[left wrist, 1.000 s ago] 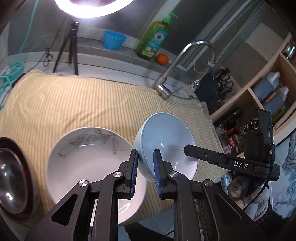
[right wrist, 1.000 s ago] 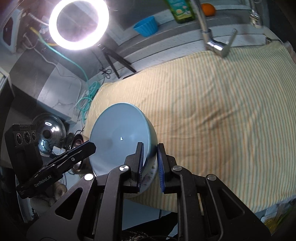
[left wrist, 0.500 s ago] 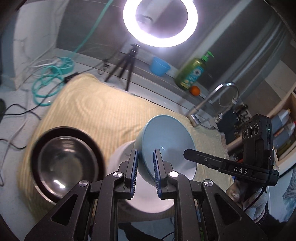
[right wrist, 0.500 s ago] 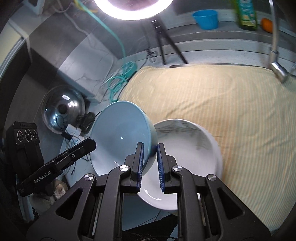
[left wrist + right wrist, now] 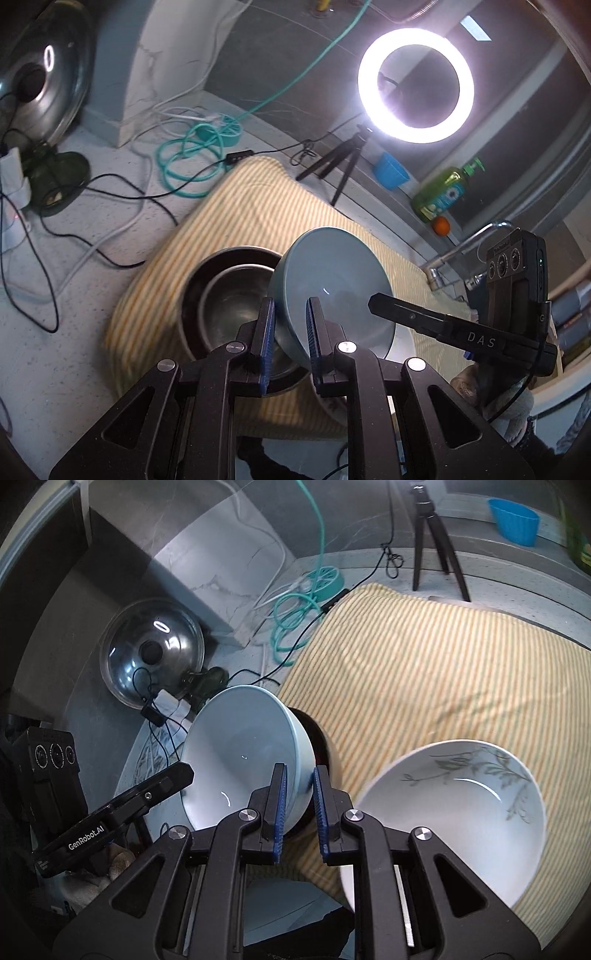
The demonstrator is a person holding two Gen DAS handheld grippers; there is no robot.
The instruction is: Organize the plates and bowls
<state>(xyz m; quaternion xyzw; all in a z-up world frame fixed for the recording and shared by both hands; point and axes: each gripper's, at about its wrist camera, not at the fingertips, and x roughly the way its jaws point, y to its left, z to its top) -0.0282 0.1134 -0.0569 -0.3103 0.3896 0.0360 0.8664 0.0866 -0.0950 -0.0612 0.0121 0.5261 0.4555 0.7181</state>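
Both tools grip one pale blue ceramic bowl (image 5: pixel 332 291) by its rim, from opposite sides. Left tool (image 5: pixel 290 343): blue pads clamped across the rim at the bowl's 7 o'clock edge; bowl tilted, its inside facing 3 o'clock. Right tool (image 5: pixel 298 806): pads clamped on the rim at the bowl's 4 o'clock edge.

The bowl is held above the yellow striped cloth (image 5: pixel 424 672) on the tabletop. In the left wrist view, at the bowl's 9 o'clock, a steel bowl (image 5: pixel 232 299) sits nested inside a dark brown bowl (image 5: pixel 192 288); the blue bowl overlaps their rim. A white ceramic bowl with grey leaf print (image 5: pixel 454 819) rests on the cloth at the blue bowl's 3 o'clock in the right wrist view. A lit ring lamp (image 5: pixel 415 85) stands at 1 o'clock.
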